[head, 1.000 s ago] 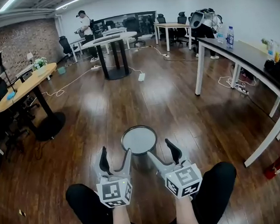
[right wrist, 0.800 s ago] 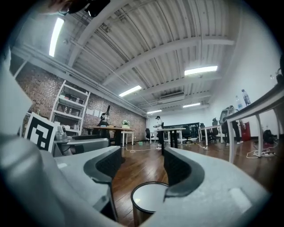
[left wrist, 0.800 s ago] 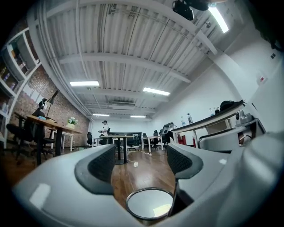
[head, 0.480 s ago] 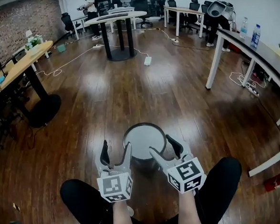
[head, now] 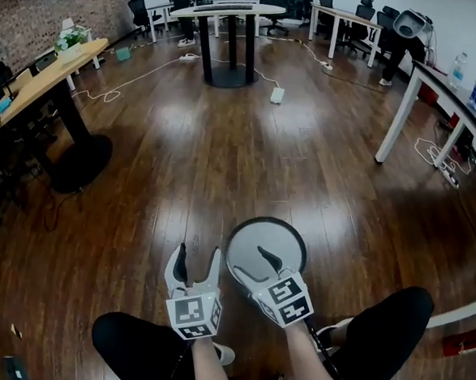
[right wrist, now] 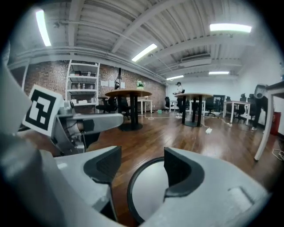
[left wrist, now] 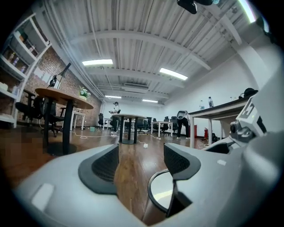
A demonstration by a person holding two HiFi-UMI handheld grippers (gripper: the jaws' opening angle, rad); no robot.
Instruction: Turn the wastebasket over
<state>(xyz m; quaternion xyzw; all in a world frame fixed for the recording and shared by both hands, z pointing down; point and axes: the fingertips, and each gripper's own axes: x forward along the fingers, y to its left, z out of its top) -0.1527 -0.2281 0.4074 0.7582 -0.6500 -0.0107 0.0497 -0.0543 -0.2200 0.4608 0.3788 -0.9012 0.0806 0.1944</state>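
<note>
Looking down in your head view, you see the wastebasket (head: 266, 248) standing on the dark wooden floor (head: 220, 162) at the lower centre of the frame, just ahead of your knees (head: 143, 338). Its upward face is a pale grey disc ringed by a dark rim. Whether that is the open mouth or the base, you cannot tell.

Your left claw (head: 196, 259) sits just to the left of the wastebasket. Its jaws have just been closing but stand well apart. In the left gripper view only bare floor lies between them. The rim curves in at lower right, beneath the right-hand jaw, and you cannot tell whether they touch.

Your right claw (head: 255, 266) reaches over the near edge of the disc. Its jaws stand moderately apart. In the right gripper view the left arc of the rim lies between them, with the right-hand jaw over the disc and the left-hand one outside the rim. The pads do not press on it.

A round table (head: 226, 15) on a black pedestal stands at upper centre and a wooden table (head: 39, 81) at upper left, both well apart from the wastebasket.
</note>
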